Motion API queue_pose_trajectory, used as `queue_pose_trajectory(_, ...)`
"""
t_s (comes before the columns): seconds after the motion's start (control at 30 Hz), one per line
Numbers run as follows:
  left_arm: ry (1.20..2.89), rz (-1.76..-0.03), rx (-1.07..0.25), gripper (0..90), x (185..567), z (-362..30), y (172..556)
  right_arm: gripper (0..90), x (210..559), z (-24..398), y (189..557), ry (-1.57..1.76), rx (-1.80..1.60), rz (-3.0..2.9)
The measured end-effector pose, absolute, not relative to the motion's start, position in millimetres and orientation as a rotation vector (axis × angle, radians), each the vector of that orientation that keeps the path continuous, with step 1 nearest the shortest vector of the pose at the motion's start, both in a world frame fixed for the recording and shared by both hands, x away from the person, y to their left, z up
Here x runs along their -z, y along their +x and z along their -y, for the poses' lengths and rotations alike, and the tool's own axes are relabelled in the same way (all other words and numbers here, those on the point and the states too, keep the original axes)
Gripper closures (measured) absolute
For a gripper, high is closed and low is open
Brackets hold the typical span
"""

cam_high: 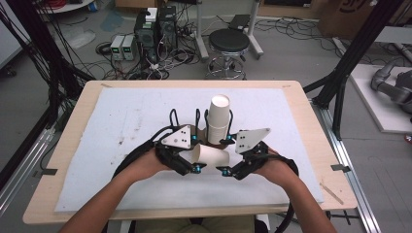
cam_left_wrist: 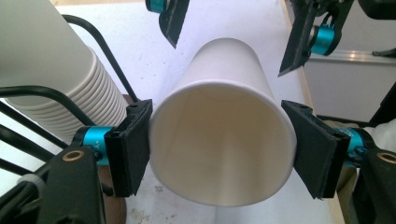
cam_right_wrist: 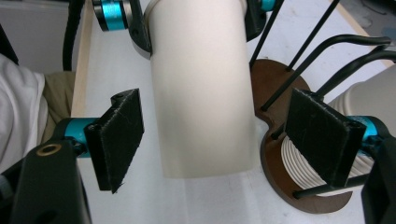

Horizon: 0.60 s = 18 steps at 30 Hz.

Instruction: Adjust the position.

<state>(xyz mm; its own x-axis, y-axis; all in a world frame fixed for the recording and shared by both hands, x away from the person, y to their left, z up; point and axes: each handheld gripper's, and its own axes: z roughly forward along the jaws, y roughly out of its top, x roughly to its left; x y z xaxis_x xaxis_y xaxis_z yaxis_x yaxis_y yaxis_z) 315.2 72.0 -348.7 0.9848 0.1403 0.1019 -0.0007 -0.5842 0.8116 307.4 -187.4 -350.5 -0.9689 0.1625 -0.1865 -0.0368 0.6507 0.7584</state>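
A single white paper cup [cam_high: 210,155] lies level above the white mat, between my two grippers. My left gripper [cam_high: 195,153] is shut on its rim end; in the left gripper view both pads [cam_left_wrist: 133,144] press on the wide open mouth of the cup [cam_left_wrist: 224,154]. My right gripper [cam_high: 226,156] stands open around the cup's base end. In the right gripper view the cup [cam_right_wrist: 201,93] runs between its pads [cam_right_wrist: 119,135] with a gap on each side. Just behind stands a stack of white cups [cam_high: 218,116] in a black wire holder [cam_high: 173,119].
The holder's brown round base [cam_right_wrist: 280,84] sits on the white mat [cam_high: 121,121], which covers a wooden table [cam_high: 73,126]. The stacked cups' ribbed rims [cam_left_wrist: 93,93] are close to my left gripper's left jaw. A stool [cam_high: 228,43] and computer boxes stand on the floor beyond.
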Motion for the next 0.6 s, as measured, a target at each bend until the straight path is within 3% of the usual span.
queue_pose_trajectory(0.6, 2.293, -0.104, -0.181, 28.4, 342.5, -61.0, 318.2, 20.5, 355.9, 157.9, 313.4, 0.004, -0.958, -2.735)
